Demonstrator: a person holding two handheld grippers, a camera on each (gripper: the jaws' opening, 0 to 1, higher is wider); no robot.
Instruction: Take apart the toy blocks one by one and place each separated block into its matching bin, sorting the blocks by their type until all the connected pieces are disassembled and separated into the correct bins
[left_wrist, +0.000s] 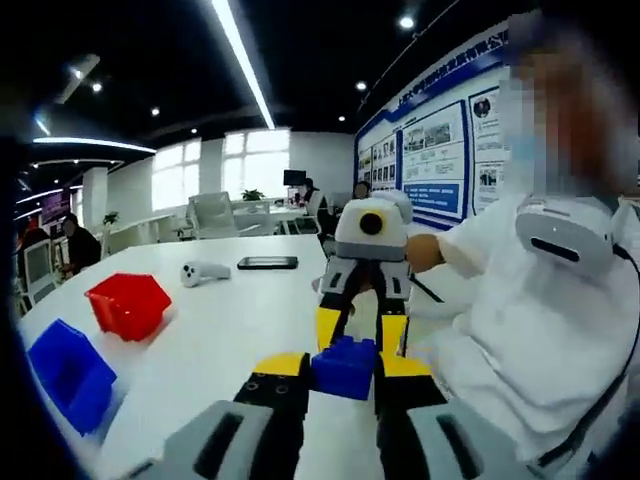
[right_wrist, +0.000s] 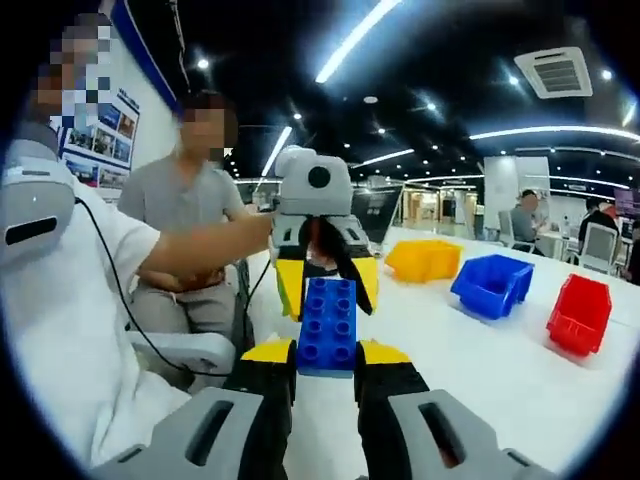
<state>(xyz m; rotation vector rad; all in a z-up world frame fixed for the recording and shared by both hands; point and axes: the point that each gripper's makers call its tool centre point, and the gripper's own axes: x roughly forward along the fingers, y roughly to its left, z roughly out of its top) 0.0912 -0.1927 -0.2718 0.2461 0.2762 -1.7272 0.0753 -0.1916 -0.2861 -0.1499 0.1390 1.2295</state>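
In the left gripper view the left tool (left_wrist: 343, 368) is clamped on a blue block (left_wrist: 345, 366), its yellow-tipped jaws pressing both sides. The right tool (left_wrist: 362, 330) faces it from beyond, its yellow tips at the block's far end, apparently gripping too. The block is held up over the white bench (left_wrist: 230, 320), near the edge where a person in white sits.

In the right gripper view the right tool (right_wrist: 326, 355) is closed on the same blue block (right_wrist: 327, 325), studs facing the camera, with the left tool (right_wrist: 326, 285) meeting it from the far end.

Open bench surface stretches toward the red bin (left_wrist: 128, 304) and blue bin (left_wrist: 70, 374), both well apart from the tools. A yellow bin (right_wrist: 423, 259) sits farther along, beside the blue bin (right_wrist: 491, 284) and red bin (right_wrist: 579, 314). A white controller (left_wrist: 203, 272) and a dark phone (left_wrist: 267, 263) lie mid-bench.
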